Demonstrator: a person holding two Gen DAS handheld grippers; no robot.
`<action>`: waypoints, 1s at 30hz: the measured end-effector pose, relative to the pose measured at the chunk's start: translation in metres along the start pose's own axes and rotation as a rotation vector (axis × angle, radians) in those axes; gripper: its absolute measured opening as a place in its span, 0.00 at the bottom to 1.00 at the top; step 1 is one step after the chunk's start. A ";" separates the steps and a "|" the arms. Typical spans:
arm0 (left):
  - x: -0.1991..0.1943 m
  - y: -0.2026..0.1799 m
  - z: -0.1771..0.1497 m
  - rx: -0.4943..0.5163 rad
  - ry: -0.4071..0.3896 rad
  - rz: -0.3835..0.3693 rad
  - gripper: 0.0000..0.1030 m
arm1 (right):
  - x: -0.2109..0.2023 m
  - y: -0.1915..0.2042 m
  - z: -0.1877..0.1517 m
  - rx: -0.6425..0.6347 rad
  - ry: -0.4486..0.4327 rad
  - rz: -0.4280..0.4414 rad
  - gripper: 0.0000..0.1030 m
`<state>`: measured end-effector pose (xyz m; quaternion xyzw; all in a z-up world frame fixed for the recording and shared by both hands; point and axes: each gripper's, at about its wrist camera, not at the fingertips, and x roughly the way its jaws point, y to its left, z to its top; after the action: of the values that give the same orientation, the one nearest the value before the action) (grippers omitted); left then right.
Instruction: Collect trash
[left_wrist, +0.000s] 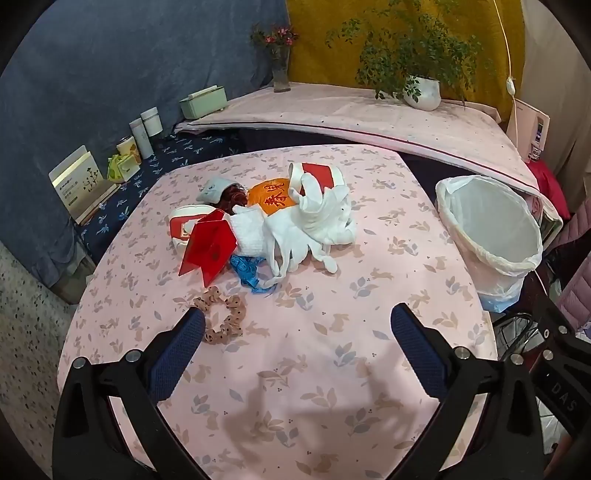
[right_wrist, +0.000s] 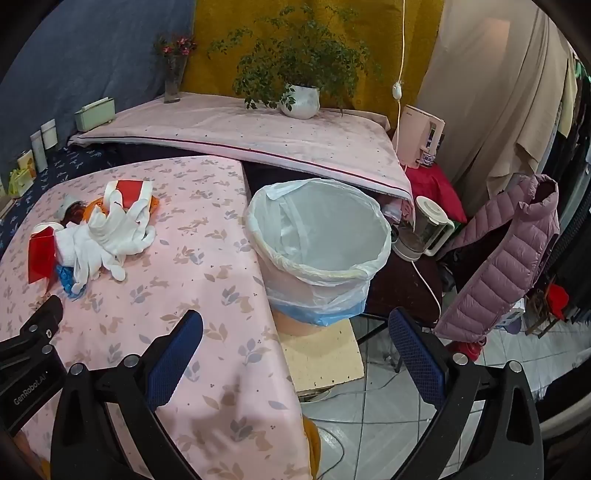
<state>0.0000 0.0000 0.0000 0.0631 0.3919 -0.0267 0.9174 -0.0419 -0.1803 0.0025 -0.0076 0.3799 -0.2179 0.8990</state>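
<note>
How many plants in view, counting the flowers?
2. Leafy potted plant in a white pot on the raised pink-covered ledge by the yellow wall; flowers in a glass vase at the ledge's left end. None look hidden.

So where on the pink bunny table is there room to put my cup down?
The near half of the table is bare, from the scrunchie across to the edge by the bin. There is also a bare strip between the white gloves and that edge. The far middle is crowded with the gloves, red cards and wrappers.
</note>
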 end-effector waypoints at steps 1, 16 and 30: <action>0.000 0.000 0.000 0.001 -0.003 0.001 0.93 | 0.000 0.000 0.000 0.000 0.002 0.001 0.94; 0.000 0.000 0.000 0.006 -0.001 0.008 0.93 | 0.000 0.004 0.003 -0.004 0.003 0.007 0.94; 0.000 0.000 0.000 0.004 0.006 0.005 0.93 | 0.000 0.010 0.004 -0.013 0.007 0.007 0.94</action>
<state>-0.0003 -0.0002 -0.0002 0.0662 0.3943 -0.0250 0.9163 -0.0358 -0.1722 0.0034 -0.0112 0.3844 -0.2124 0.8983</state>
